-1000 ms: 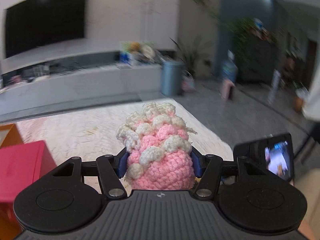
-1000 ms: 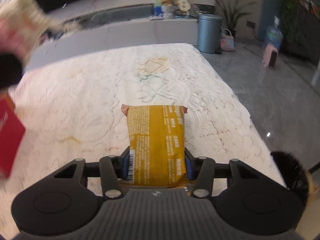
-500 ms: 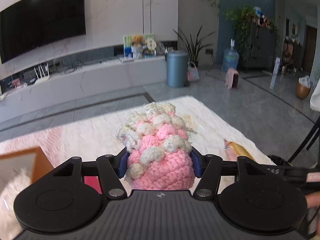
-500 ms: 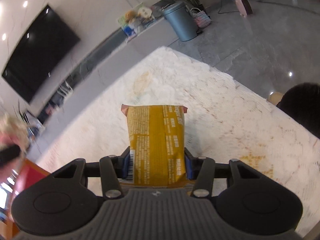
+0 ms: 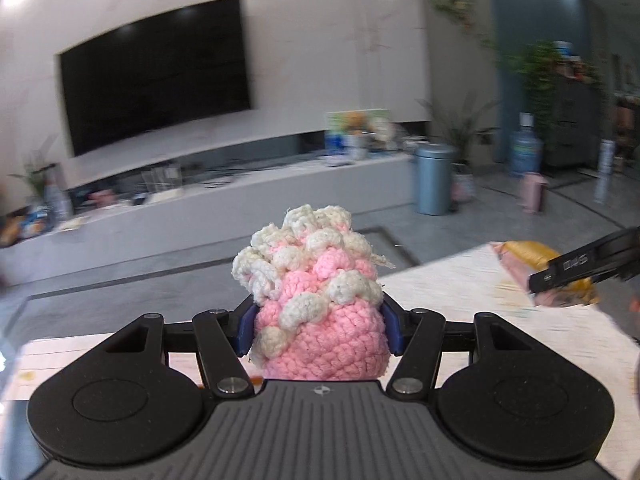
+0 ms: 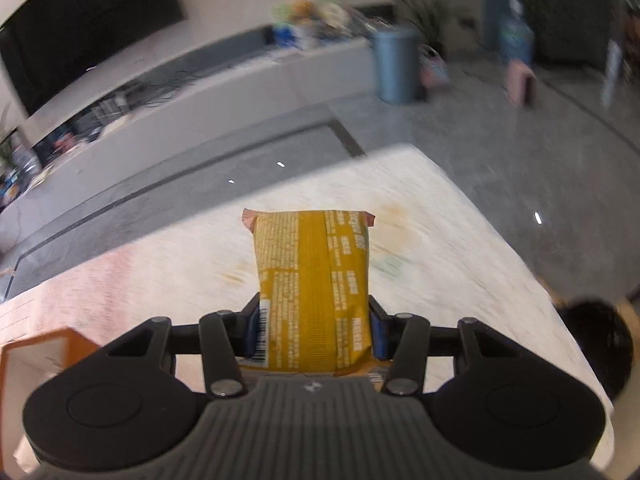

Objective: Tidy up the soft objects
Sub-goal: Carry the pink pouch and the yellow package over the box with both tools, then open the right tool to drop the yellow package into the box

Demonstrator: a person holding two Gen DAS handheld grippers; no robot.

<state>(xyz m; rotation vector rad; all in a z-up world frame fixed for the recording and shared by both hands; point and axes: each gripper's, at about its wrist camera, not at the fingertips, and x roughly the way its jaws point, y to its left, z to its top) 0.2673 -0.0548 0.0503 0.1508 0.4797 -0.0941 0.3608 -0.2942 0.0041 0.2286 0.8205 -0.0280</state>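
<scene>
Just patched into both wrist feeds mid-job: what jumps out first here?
A pink and cream crocheted plush fills the middle of the left wrist view, clamped between the left gripper pads. In the right wrist view a mustard-yellow printed snack packet is pinched the same way in the right gripper, above a cream lace-covered table. Behind both, a big black wall television dominates the blurred living room.

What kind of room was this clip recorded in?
Most likely a home living room: a large wall-mounted TV above a long low media console, potted plants, and a water jug on a tiled floor.
</scene>
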